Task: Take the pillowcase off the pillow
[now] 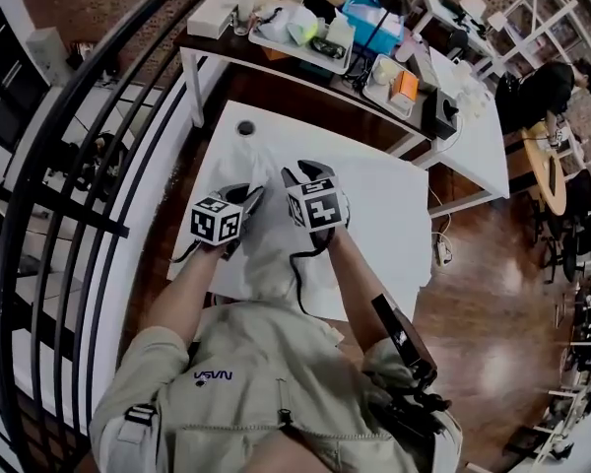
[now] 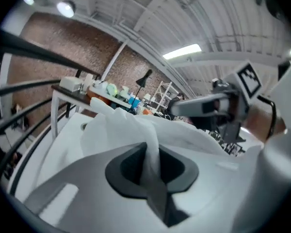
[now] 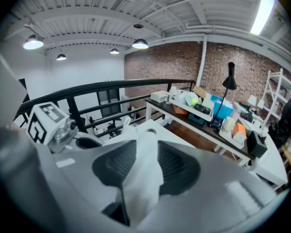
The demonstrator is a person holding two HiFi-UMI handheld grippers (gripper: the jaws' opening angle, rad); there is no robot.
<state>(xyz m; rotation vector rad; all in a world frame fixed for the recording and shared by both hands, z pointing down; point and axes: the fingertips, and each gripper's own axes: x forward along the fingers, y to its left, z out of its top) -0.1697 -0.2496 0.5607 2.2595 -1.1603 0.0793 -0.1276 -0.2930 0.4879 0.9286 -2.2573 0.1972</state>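
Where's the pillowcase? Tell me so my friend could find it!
Look at the white table in front of the cluttered dark desk. On it lies a crumpled white cloth, the pillowcase, pinched by the left gripper and right gripper. It's the only soft, wrinkly thing there.

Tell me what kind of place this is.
Probably a workshop or lab on a loft level: exposed brick wall, a black railing beside the white table, and a cluttered workbench.
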